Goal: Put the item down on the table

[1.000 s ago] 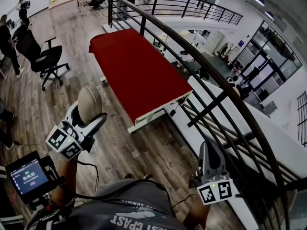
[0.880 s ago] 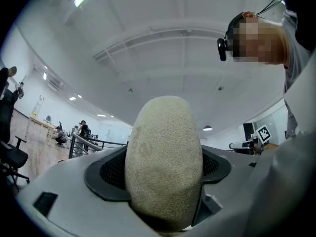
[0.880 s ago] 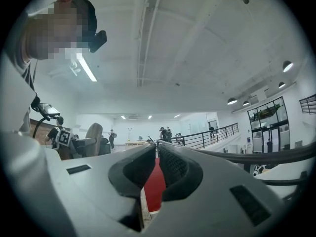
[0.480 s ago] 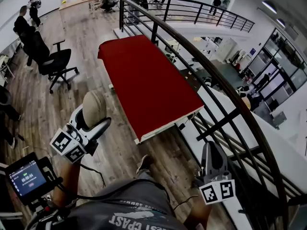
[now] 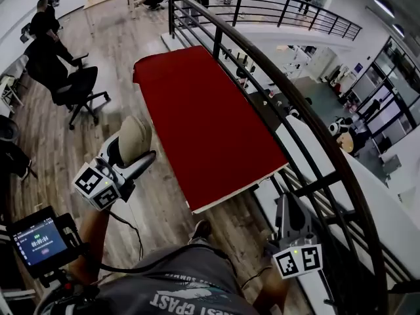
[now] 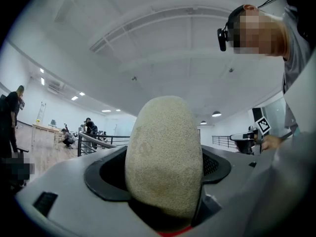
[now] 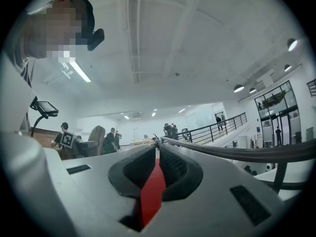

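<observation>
At the bottom of the head view, lower right, the right gripper [image 5: 289, 205] has its jaws drawn together with nothing between them; its own view shows only a thin slit left. Higher and at left centre, the left gripper [image 5: 139, 147] holds the task's thing, a beige, rough-surfaced oval lump [image 5: 131, 136]. Its jaws stand wide around the lump, which fills the gap in the left gripper view. The lump is in the air, over the wooden plank floor [image 5: 151, 209] and just beside the near left edge of the long red-topped table [image 5: 210, 110]. That table runs through the middle of the frame, and nothing shows on its top. Beyond it, a black metal railing [image 5: 279, 77] sweeps from the top of the frame down to the right, and a black office chair [image 5: 75, 87] stands at upper left. By my reading the carry is nearly over, but the putting down has not begun: the lump is not yet over the red top, and lowering it and opening the jaws are both left to do.
</observation>
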A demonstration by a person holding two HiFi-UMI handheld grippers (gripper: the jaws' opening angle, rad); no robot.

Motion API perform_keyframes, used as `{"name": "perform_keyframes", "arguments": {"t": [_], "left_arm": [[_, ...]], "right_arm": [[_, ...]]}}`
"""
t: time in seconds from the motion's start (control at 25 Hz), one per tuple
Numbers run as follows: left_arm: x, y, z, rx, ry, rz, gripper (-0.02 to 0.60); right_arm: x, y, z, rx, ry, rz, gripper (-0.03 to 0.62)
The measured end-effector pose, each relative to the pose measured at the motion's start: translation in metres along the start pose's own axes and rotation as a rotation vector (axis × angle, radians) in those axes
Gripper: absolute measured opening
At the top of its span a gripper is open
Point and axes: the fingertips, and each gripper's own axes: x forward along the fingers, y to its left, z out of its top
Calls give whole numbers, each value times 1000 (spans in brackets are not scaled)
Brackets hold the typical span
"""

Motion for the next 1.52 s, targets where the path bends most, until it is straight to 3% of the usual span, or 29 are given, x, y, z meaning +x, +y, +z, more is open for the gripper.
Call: {"name": "perform_keyframes", "arguments": {"t": [0.12,0.24,0.48,0.84,1.0,1.12,1.32,1.52], "left_arm": [[52,36,-6,-1,28,11,390],[104,81,-19,46,73,13,391],[184,201,-70,61,214,24,390],[311,328,-146,90,384,-28,390],[377,393,-194,97,471,-50,390],[428,441,-240,111,567,-59,390],[448,477,-289,183,779,-89,390],[487,528,-372,254,965,-127,390]], "right_arm": [[43,-26,3,-14,28,23,15],[97,-45,2,-26,51,49,15],[197,-33,-17,-43,112,104,15],[285,-60,-32,-45,169,-16,15],[330,-73,-57,-36,217,-64,15],[364,-90,-80,-24,257,-98,15],[369,-89,-85,-2,314,-137,15],[420,-112,-122,14,368,-169,15]]}}
